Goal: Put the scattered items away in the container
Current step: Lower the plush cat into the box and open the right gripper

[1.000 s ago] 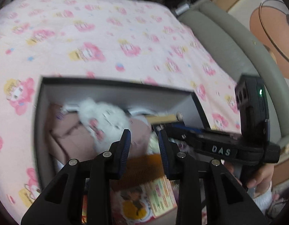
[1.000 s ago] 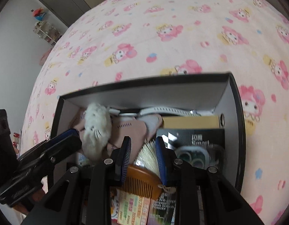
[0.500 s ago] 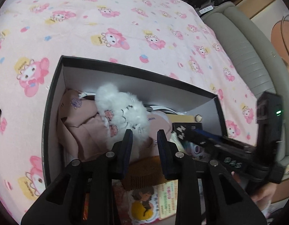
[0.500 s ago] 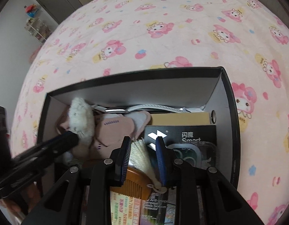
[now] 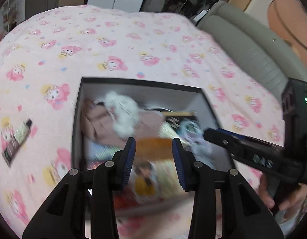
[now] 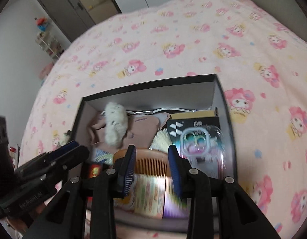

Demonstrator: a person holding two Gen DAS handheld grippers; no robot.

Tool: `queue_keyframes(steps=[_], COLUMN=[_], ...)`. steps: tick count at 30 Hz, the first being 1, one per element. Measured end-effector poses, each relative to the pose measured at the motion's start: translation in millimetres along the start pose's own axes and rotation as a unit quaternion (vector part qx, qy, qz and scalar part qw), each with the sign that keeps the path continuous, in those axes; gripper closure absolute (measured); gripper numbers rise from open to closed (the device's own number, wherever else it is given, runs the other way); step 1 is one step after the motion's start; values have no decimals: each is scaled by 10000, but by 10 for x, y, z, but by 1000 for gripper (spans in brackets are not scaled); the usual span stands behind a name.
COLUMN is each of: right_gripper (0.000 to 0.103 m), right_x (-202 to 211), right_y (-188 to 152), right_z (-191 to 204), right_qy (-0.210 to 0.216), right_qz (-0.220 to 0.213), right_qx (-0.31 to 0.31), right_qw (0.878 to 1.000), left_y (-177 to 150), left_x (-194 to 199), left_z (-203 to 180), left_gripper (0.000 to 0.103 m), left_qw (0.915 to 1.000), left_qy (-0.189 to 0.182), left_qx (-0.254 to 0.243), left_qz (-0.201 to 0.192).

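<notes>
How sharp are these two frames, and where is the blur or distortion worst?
Left wrist: motion blur smears the box contents and a small packet on the bedspread; tool crisp. Right wrist: milder blur, comb readable, phone case pack smeared. Both: fisheye bends edges, dark corners.

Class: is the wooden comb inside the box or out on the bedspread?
Inside: the wooden comb lies within the box walls, on packets.

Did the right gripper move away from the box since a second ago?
Yes. The right gripper has pulled up and back: the box now looks smaller and farther off in its view, with more pink blanket showing around it.
</notes>
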State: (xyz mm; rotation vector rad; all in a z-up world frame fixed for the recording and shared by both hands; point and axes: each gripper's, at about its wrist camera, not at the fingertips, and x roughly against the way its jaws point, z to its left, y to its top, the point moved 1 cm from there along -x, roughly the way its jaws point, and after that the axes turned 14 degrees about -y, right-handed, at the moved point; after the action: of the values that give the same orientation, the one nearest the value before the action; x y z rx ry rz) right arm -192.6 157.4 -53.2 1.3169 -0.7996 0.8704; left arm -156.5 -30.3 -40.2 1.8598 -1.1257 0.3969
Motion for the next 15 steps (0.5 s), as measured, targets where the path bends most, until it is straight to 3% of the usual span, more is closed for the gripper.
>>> queue_keyframes(steps=[9,15], right_gripper=[71,71], right_x=[587,801], right_y=[-762,-1042], right_z=[-39,125], right_qy=[-135,-67], right_qz=[-309,-395], right_qx=[-236,-89], right_qw=[9992,9992], left_y=[-559,-736], left_x=[370,523], left_z=[-325,-416], left_gripper=[64,64], left_qw=[9993,9993], left_qy=[-382,-363], left_qx=[20,-34], left_qz=[11,40])
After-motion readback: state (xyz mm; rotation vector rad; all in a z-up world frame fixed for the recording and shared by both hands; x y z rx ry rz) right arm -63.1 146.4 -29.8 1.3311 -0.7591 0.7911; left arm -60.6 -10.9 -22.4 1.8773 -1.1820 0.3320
